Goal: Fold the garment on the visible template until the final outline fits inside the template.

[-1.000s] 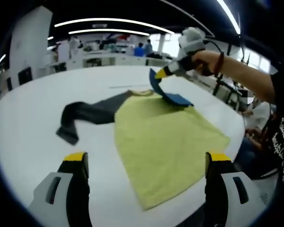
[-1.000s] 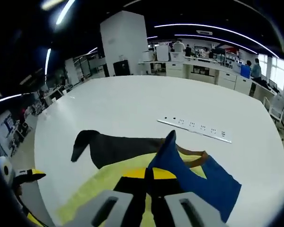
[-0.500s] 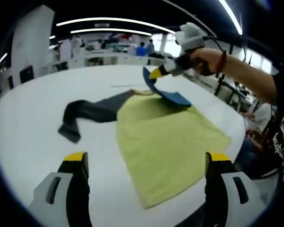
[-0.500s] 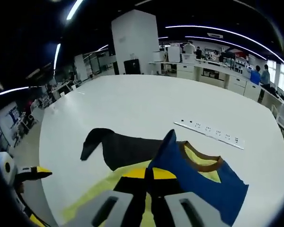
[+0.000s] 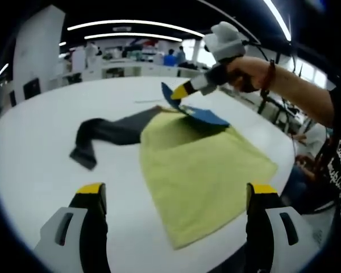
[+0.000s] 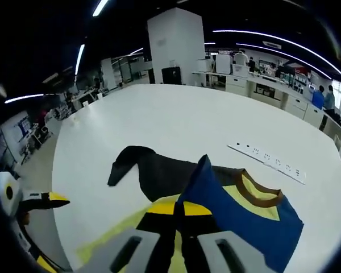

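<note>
A sleeve fold is being carried out on the garment [image 5: 199,165] — a yellow-green shirt with one blue sleeve and one dark grey sleeve — which is lying spread on the white table [image 5: 40,165]. No separate template outline can be made out on the table surface. The blue sleeve [image 6: 238,213] is being gripped at its tip by the right hand-held gripper [image 6: 183,209], whose jaws are being held pressed together on the cloth; in the left gripper view this right hand-held gripper [image 5: 177,94] is being held raised above the collar end of the shirt, with the sleeve lifted off the table and draped back toward the shoulder. The left hand-held gripper [image 5: 173,196] is being held well apart from the shirt, near its hem side, with its jaws spread wide and nothing between them.

The dark grey sleeve [image 5: 102,136] is lying stretched out to the side, not yet folded. A white power strip [image 6: 267,162] is lying beyond the collar.

Judging from this, the blue sleeve is to be carried across and laid flat on the yellow body — without the body being dragged along — and the grey sleeve is likely to be needing the same treatment afterwards.
</note>
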`<state>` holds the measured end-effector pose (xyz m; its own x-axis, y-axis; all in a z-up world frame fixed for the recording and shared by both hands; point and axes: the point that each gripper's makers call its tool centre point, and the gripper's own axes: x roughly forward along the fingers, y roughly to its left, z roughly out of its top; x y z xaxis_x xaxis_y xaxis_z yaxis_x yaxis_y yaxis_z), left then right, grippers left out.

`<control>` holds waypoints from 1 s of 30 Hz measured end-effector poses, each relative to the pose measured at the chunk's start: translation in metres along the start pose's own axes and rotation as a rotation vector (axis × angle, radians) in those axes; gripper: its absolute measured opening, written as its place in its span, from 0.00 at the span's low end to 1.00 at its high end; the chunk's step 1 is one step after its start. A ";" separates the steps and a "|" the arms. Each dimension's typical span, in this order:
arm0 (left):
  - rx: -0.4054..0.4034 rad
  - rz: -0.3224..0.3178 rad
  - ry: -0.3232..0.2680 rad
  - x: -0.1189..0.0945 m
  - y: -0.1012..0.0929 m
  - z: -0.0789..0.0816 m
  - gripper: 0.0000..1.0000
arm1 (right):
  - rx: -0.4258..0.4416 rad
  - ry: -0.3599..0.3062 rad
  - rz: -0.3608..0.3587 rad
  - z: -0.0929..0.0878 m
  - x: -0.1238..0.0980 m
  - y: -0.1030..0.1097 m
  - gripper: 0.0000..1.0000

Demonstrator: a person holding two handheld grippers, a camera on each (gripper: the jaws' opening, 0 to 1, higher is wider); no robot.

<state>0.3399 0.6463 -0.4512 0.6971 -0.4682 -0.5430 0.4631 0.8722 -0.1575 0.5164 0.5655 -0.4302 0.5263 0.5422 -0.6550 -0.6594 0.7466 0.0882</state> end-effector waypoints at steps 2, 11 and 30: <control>-0.002 0.000 0.002 0.000 0.000 -0.001 0.99 | -0.011 0.011 -0.001 -0.004 0.003 0.001 0.00; -0.002 -0.005 0.006 -0.001 -0.001 -0.003 0.99 | -0.011 0.050 -0.009 -0.024 0.018 0.002 0.00; -0.019 0.011 0.012 -0.004 0.003 -0.009 0.99 | 0.103 0.148 0.063 -0.073 0.054 0.019 0.09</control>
<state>0.3340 0.6521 -0.4568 0.6956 -0.4570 -0.5544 0.4450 0.8799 -0.1669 0.4932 0.5814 -0.5188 0.3960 0.5318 -0.7486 -0.6261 0.7527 0.2035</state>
